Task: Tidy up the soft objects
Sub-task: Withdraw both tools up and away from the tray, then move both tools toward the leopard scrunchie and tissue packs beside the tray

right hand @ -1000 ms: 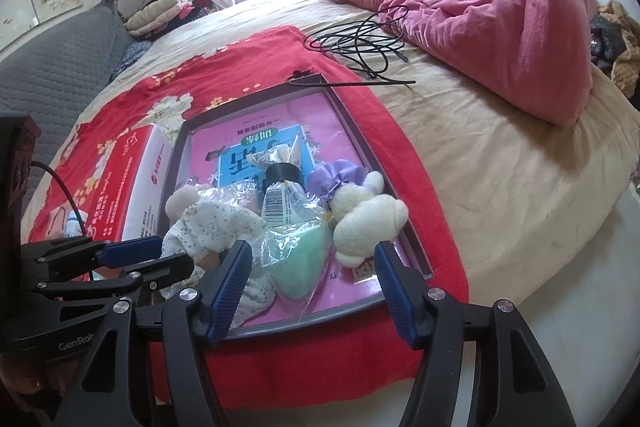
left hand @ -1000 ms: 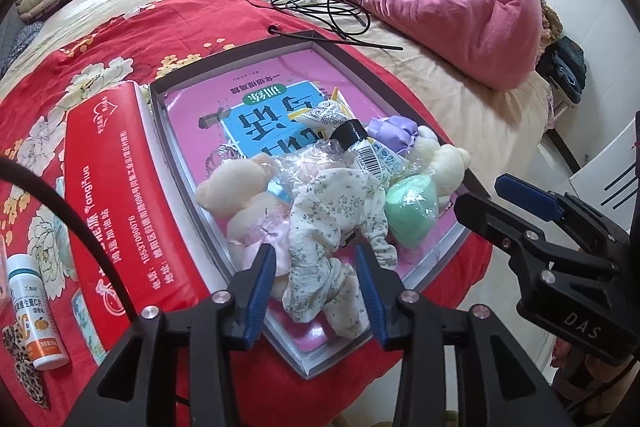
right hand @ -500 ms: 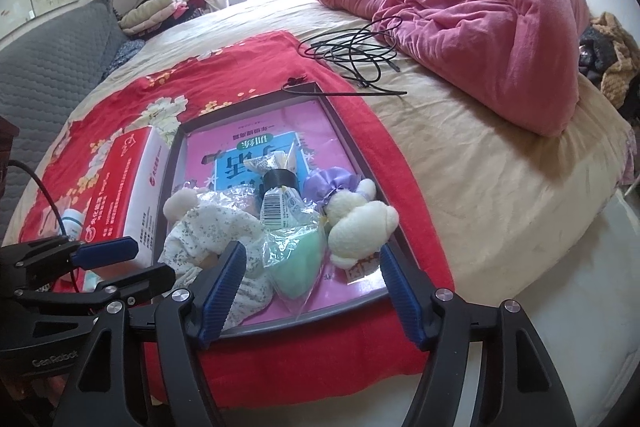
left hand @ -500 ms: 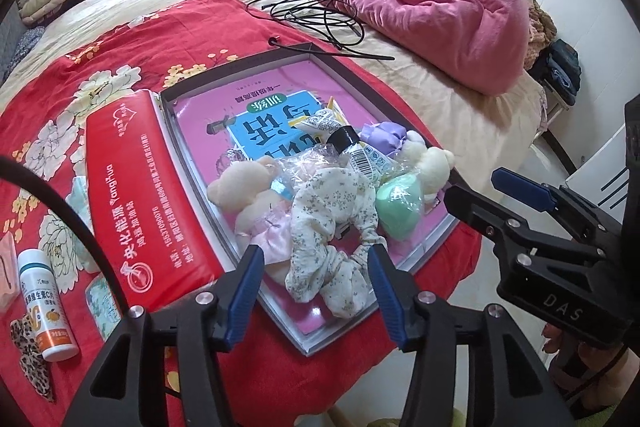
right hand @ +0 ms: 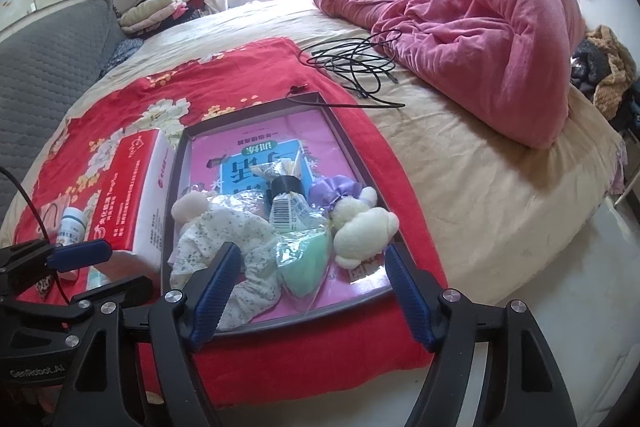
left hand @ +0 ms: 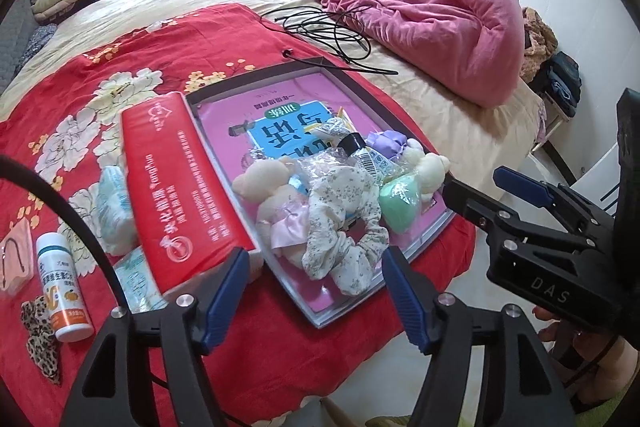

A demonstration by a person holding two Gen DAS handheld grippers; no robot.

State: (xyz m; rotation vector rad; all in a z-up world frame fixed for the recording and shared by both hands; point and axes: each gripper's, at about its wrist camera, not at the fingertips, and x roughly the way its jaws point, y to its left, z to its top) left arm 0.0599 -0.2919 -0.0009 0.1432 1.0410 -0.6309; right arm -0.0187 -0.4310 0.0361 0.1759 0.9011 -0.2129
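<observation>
The shallow dark-rimmed tray with a pink printed floor [left hand: 362, 89] lies on a red flowered cloth [left hand: 120, 67]. Heaped at its near end are a white floral fabric scrunchie [left hand: 344, 223], a mint-green sponge in clear wrap [left hand: 400, 201] and a cream plush toy [right hand: 362, 227]. Above that end, the left gripper [left hand: 316, 287] and right gripper [right hand: 312, 283] have just been opening, both empty, jaws wide.

Soft things heaped in my tray [left hand: 404, 115]

I see a floral scrunchie [left hand: 344, 227] draped nearest me, mint sponge [left hand: 400, 201] and cream plush [right hand: 364, 231] alongside.
</observation>
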